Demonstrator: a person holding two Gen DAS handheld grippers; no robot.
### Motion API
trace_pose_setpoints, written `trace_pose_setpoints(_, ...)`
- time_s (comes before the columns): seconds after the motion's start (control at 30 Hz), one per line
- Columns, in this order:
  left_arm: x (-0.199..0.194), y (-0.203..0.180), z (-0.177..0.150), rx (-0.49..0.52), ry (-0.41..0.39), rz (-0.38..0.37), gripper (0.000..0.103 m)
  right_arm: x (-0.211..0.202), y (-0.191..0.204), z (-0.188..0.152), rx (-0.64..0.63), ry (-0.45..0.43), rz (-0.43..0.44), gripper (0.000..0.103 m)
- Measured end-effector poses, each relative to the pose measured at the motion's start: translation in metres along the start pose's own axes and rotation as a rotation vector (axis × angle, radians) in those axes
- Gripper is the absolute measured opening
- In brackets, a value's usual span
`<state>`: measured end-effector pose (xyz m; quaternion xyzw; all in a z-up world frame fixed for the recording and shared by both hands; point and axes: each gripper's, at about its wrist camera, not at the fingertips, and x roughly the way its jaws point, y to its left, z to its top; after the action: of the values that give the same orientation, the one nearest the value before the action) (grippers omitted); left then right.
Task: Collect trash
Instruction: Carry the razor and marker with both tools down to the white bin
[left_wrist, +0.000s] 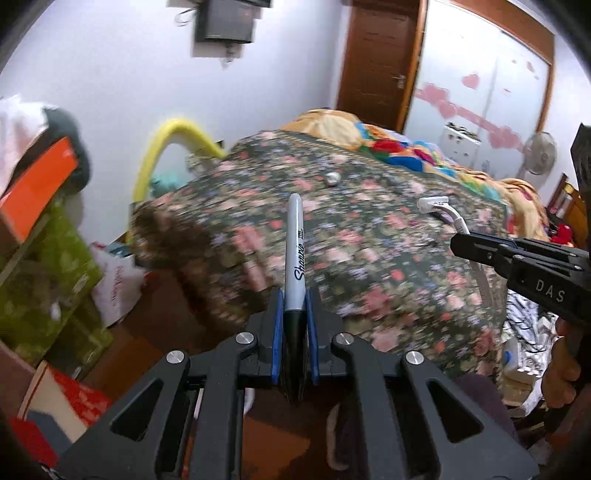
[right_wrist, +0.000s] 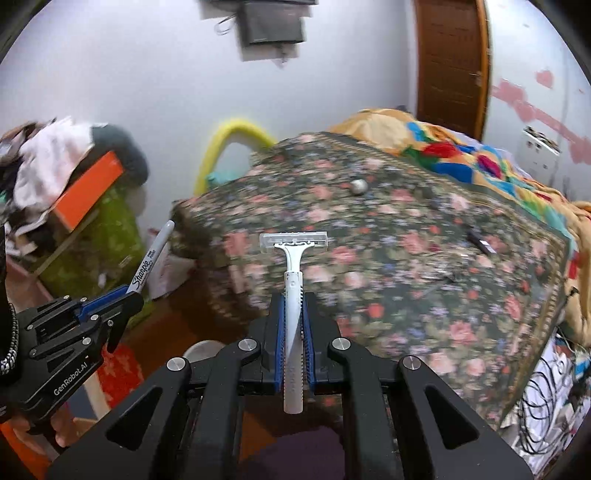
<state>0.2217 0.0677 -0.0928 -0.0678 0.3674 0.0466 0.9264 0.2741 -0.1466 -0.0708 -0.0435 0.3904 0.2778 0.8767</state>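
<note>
While the bed (left_wrist: 369, 236) under its floral cover fills both views, the left claw (left_wrist: 294, 314) is seen clenched on a Sharpie marker (left_wrist: 294, 243), held above the bed's near edge. The right claw (right_wrist: 293, 317) is clamped on a white disposable razor (right_wrist: 293, 266), likewise held over the bed. A small foil ball (right_wrist: 359, 186) lies farther back on the cover.
</note>
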Motion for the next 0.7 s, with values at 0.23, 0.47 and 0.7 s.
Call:
trace_pose_setpoints(0.23,-0.014,0.064,-0.032,-0.083,0.037,0.086,0.011,0.027,0.067,-0.008,-0.083,0.05,0.099,0.009)
trace_pose_setpoints(0.47,0.0,0.11,-0.063,-0.177,0.102,0.119,0.011,0.07,0.126,-0.022,-0.165,0.151,0.168,0.009)
trace_pose_setpoints(0.7,0.045,0.146,-0.092,-0.256,0.221,0.114,0.011,0.12,0.167,-0.034,-0.222,0.272,0.195,0.009)
